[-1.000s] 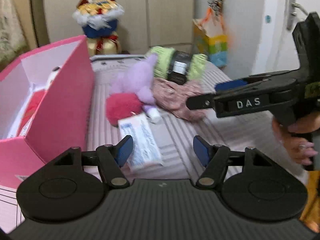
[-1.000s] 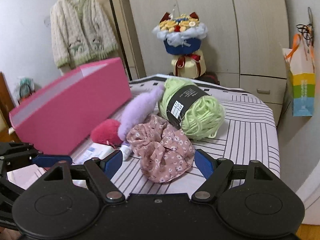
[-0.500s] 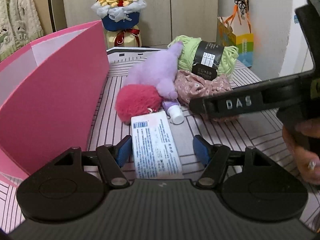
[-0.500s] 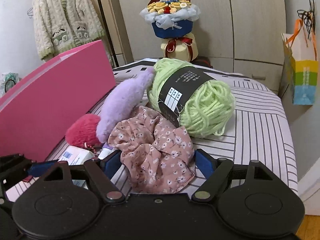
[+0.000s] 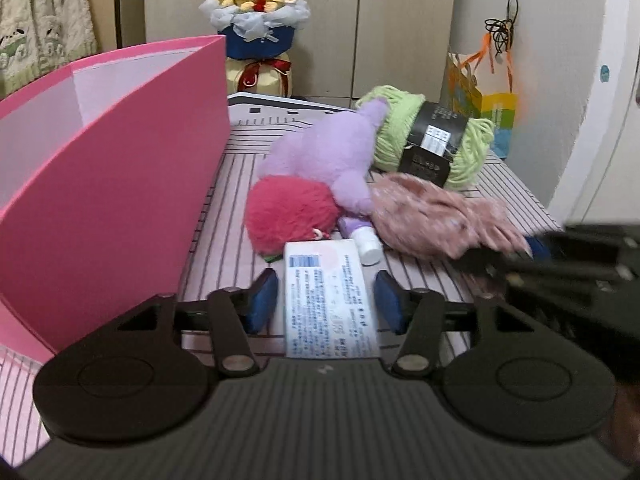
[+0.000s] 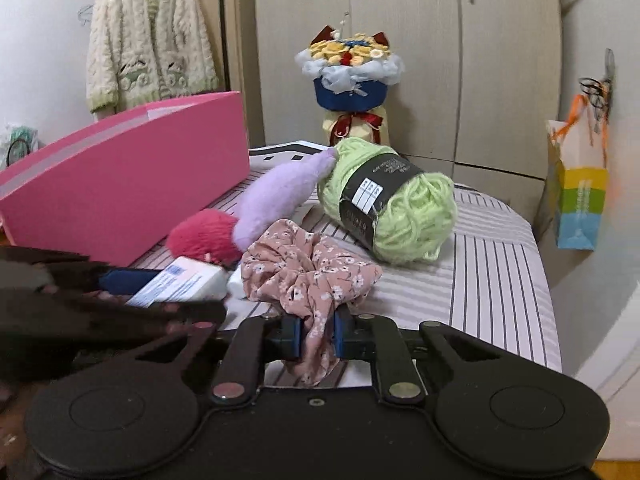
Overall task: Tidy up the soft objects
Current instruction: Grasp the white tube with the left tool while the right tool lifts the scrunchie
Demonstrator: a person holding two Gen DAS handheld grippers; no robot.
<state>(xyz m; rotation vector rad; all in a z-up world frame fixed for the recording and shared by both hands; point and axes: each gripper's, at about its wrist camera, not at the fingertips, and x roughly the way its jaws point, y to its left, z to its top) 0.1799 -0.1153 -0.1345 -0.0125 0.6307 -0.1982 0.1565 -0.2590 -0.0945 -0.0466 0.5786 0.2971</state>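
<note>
Pink floral scrunchie (image 6: 308, 268): gathered fabric, small white flowers, lies crumpled on the striped bed cover (image 6: 500, 272), near edge pulled into the right gripper (image 6: 316, 334), whose blue pads are clamped together on a fold of it; rest of the fabric fans out ahead of the fingers. From the left wrist view the same scrunchie (image 5: 432, 216) is blurred, with the right gripper reaching in from the right edge. White tissue-style pack (image 5: 330, 300) with blue print lies flat between the left gripper's (image 5: 326, 300) pads; jaws closing on it, a small gap still visible on each side, pads not yet pressing. Just beyond the pack: a small tube with a white cap (image 5: 366, 242), touching a red fluffy pompom (image 5: 290, 214). Purple plush toy (image 5: 324, 160) lies over the pompom's far side and leans against a lime-green yarn skein (image 5: 436, 140) with a black label band. Scrunchie touches the plush and sits just in front of the yarn. Pink box (image 5: 112, 184) stands open on the left of the bed cover, well left of the scrunchie; only its white inner walls show, contents cannot be seen from here. Background: bouquet in blue wrap (image 6: 350, 76), knit cardigan hanging (image 6: 148, 36), colourful paper bag on the wall (image 6: 578, 196), wardrobe doors (image 6: 400, 40).
</note>
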